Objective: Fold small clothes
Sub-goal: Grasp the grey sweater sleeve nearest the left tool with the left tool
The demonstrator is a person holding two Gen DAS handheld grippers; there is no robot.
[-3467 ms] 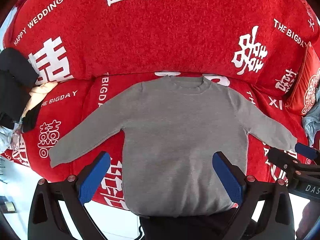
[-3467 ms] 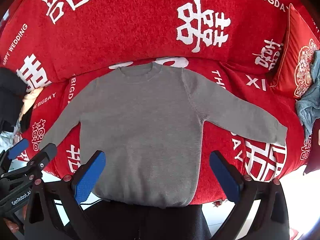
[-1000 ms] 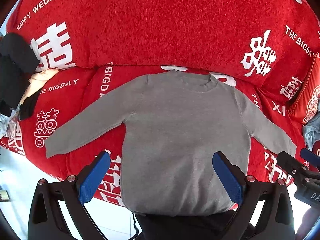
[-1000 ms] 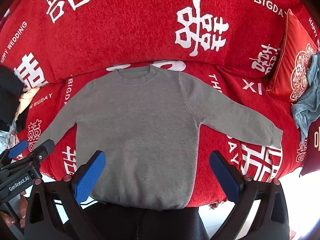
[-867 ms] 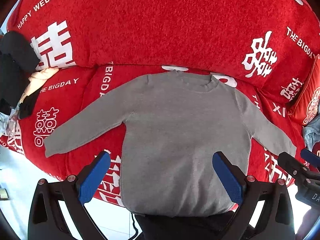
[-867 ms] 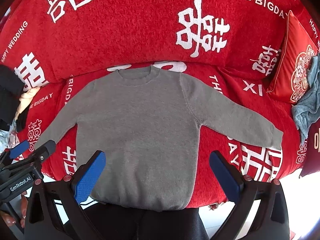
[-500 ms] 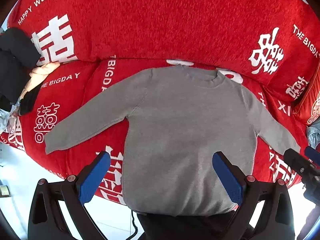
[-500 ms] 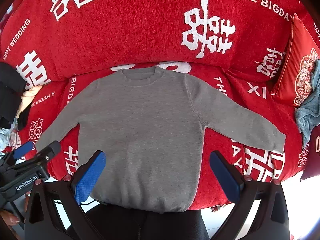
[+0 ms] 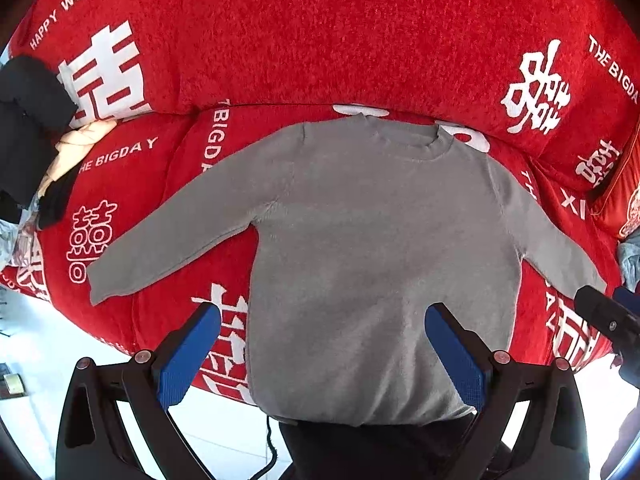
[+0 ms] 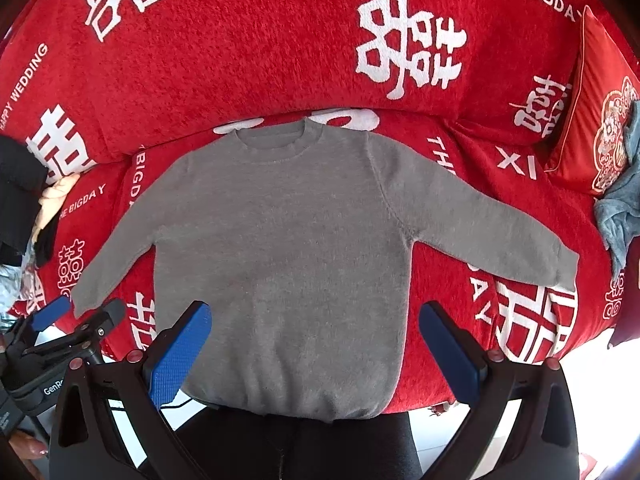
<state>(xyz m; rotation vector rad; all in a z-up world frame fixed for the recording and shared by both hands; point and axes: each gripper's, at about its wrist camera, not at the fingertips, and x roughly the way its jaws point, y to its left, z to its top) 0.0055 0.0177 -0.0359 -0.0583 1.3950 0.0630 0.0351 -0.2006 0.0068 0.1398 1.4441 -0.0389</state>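
A small grey knitted sweater (image 9: 380, 248) with a ribbed round neckline lies flat, front up, on the seat of a sofa covered in a red fleecy throw with white woven characters and lettering (image 9: 320, 40). Its knit is fine and soft-looking, with only slight ripples in the body. Both long sleeves are spread out — the left one (image 9: 180, 228) angles toward the near left, the right one (image 10: 488, 228) toward the near right, its cuff lying over a white character. The collar points to the far side, at the foot of the backrest; the hem hangs at the near edge of the seat, above the person's dark trousers (image 10: 304, 444).

At the far left a heap of black and cream clothes (image 9: 28, 136) rests on the seat. At the right stands a red embroidered cushion with piped edge (image 10: 604, 120), with a grey-blue plush cloth (image 10: 624, 200) beside it.

The left gripper (image 9: 322, 344) hovers over the lower part of the sweater, its jaws spread wide, blue textured pads (image 9: 188, 356) gripping nothing. The right gripper (image 10: 312, 340) hovers likewise over the hem area, jaws wide apart and empty, touching no fabric as far as the views show.
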